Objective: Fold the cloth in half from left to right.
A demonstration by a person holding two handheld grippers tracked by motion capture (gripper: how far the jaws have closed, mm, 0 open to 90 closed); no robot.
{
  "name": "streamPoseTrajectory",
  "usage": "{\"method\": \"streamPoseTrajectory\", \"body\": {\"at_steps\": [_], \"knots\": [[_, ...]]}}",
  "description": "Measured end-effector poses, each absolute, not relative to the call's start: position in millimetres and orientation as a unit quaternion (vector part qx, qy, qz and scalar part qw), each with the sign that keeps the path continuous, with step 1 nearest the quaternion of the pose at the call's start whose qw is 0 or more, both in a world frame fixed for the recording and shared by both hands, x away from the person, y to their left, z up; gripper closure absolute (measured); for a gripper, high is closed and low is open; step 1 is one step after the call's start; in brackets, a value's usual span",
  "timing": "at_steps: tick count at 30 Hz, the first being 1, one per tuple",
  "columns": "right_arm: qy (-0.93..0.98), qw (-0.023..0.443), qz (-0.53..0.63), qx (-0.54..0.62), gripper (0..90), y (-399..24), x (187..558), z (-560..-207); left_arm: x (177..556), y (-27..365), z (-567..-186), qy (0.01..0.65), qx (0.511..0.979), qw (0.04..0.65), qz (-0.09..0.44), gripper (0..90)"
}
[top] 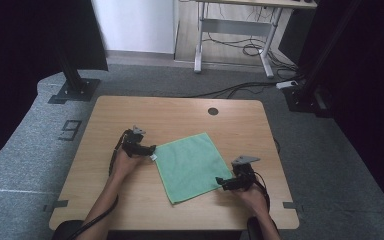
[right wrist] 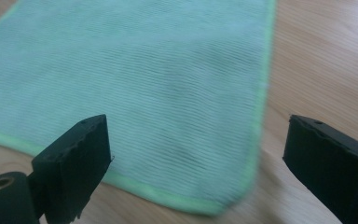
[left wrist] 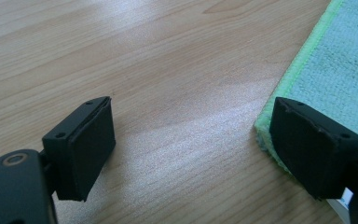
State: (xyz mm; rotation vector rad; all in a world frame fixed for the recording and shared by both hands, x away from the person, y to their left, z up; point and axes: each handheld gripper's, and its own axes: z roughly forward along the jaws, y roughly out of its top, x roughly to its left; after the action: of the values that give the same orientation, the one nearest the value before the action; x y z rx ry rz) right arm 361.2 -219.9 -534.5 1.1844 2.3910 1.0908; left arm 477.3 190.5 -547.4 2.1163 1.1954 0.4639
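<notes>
A green cloth lies flat and spread out on the counter, turned like a diamond, about mid-counter. The left tool sits at the cloth's left corner, jaws spread wide and released. In the left gripper view the cloth runs under one pad, the other pad hangs over bare wood, and nothing is pinched. Over on the right, the right tool hovers at the cloth's near-right corner, jaws wide apart. In the right gripper view the cloth's corner lies between and below the pads, one pad above the fabric, the other above wood. No grip there either: both tools are empty, with the cloth resting on the counter.
</notes>
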Motion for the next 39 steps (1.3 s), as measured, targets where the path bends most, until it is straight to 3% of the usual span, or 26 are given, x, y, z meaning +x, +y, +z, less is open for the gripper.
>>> {"method": "streamPoseTrajectory", "body": {"at_steps": [13, 30, 39], "knots": [[0.849, 0.098, 0.379, 0.356, 12.1, -176, 354, -527, 478, 186, -546, 0.451, 0.81, 0.333, 0.17, 15.4], [0.871, 0.07, 0.379, 0.303, 14.0, -131, 341, -528, 473, 186, -547, 0.435, 0.816, 0.338, 0.174, 24.0], [0.882, 0.046, 0.387, 0.265, 22.1, -104, 329, -524, 472, 186, -547, 0.431, 0.816, 0.343, 0.173, 28.3]]}}
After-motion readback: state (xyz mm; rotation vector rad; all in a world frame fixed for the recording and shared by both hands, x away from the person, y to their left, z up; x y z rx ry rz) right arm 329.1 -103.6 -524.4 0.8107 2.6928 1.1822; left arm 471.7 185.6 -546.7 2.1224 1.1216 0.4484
